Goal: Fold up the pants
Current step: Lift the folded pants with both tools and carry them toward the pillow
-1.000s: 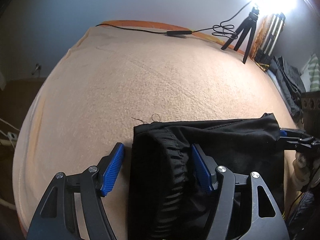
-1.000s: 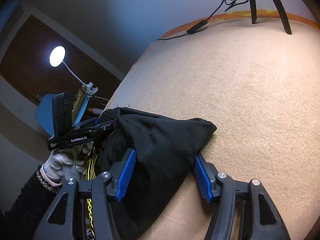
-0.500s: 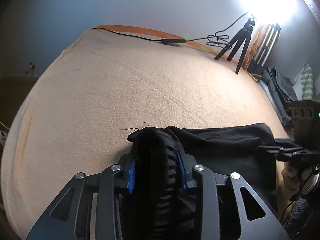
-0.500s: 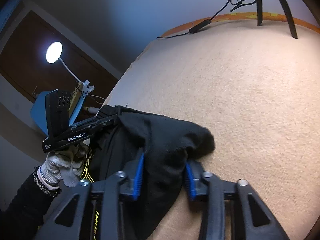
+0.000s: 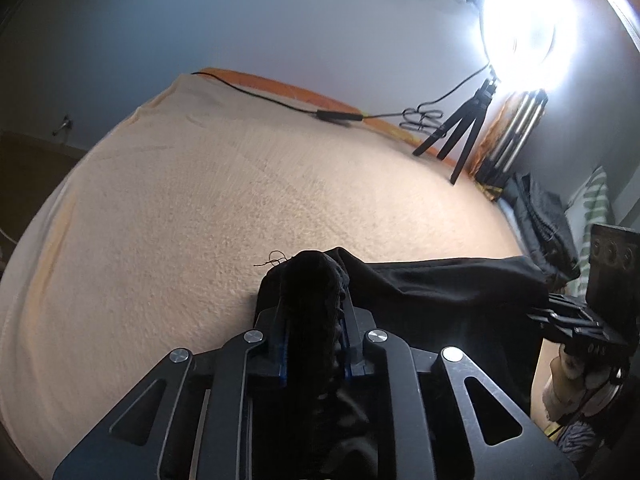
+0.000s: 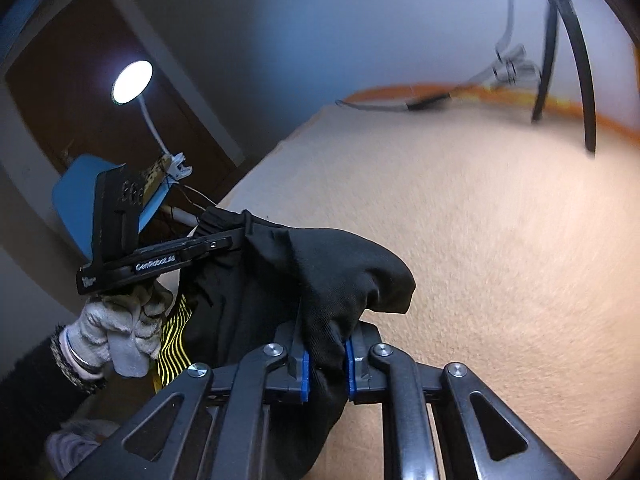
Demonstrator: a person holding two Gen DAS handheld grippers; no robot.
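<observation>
The black pants (image 5: 440, 292) hang stretched between my two grippers above the near edge of a beige blanket-covered bed (image 5: 240, 200). My left gripper (image 5: 314, 344) is shut on the gathered elastic waistband end. My right gripper (image 6: 326, 360) is shut on the other bunched end of the pants (image 6: 340, 272). In the right wrist view the left gripper (image 6: 208, 246) shows at the left, held by a gloved hand (image 6: 120, 328). In the left wrist view the right gripper (image 5: 560, 312) shows at the far right.
A small black tripod (image 5: 460, 136) with a bright ring light (image 5: 520, 28) stands at the bed's far right corner. A black cable (image 5: 280, 100) runs along the far edge. Dark clothes (image 5: 540, 216) lie right of the bed. A desk lamp (image 6: 132, 82) is off the left side.
Both grippers have closed from open onto the pants ends. They have lifted the cloth and both views have tilted upward.
</observation>
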